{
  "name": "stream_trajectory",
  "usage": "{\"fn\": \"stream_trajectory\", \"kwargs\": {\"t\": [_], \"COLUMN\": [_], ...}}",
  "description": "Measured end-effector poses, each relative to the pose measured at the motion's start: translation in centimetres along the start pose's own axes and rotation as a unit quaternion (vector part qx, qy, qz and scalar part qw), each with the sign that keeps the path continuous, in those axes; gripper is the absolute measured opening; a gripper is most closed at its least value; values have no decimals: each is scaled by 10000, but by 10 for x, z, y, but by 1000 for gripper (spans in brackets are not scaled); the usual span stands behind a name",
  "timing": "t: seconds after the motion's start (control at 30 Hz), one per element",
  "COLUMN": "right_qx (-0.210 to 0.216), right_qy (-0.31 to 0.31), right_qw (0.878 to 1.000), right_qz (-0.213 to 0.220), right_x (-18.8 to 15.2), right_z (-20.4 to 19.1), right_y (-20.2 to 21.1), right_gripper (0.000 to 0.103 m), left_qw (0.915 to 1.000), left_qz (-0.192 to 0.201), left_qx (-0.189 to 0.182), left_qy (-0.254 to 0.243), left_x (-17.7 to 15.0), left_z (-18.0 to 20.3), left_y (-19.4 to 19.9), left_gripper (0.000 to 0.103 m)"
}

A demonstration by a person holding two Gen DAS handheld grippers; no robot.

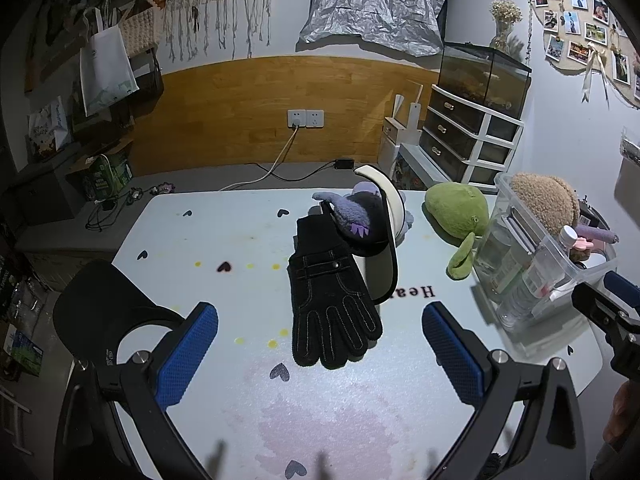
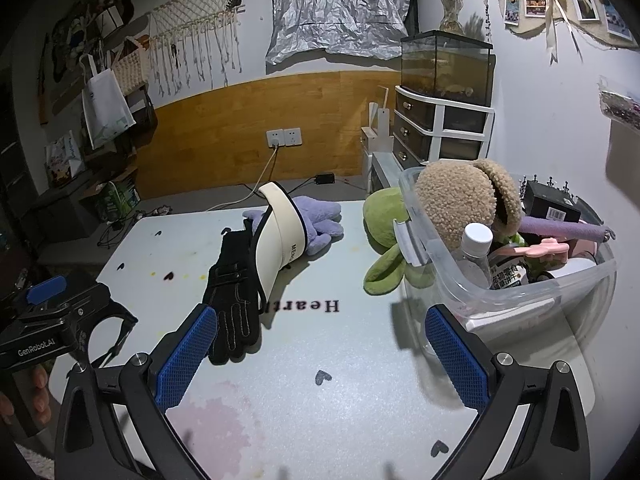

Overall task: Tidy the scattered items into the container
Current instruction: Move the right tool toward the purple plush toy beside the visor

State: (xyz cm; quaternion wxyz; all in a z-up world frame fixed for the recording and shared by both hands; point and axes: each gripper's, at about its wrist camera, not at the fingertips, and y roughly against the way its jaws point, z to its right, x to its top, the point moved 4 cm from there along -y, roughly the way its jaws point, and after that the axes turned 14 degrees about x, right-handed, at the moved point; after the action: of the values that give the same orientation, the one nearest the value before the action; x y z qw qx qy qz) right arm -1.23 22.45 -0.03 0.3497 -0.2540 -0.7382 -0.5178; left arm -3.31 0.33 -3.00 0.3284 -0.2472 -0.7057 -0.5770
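A black glove lies flat on the white table, fingers toward me. A white visor cap rests across a purple plush just behind it. A green plush leans against the clear plastic bin at the right, which holds a tan plush, a bottle and other items. My left gripper is open and empty, just short of the glove. My right gripper is open and empty, between the glove and the bin.
A black cap lies at the table's near left edge. Behind the table are a wooden wall panel with outlets, a drawer unit with a glass tank on it, and clutter on the floor at left.
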Motion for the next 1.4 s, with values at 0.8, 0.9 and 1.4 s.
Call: {"fn": "stream_trajectory", "kwargs": {"t": [0.8,0.9,1.4], "right_qx": [183,208,664], "right_qy": [-22,-15,-242], "right_qw": [9989,9985,9929], "right_qz": [-425,-505,-956], "right_x": [7,8,38], "right_z": [3,3,18], "right_y": [-45,-55,-150], "right_gripper": [103,103,103], "left_qw": [9987,9986,9969], "left_qz": [-357,-391,-739], "left_qx": [-356,-342,-287], "left_qy": [-19,-39,23], "left_x": [12,15,21], "left_z": [10,11,8], "left_y": [-31,-37,-80], "left_gripper": [103,103,103]}}
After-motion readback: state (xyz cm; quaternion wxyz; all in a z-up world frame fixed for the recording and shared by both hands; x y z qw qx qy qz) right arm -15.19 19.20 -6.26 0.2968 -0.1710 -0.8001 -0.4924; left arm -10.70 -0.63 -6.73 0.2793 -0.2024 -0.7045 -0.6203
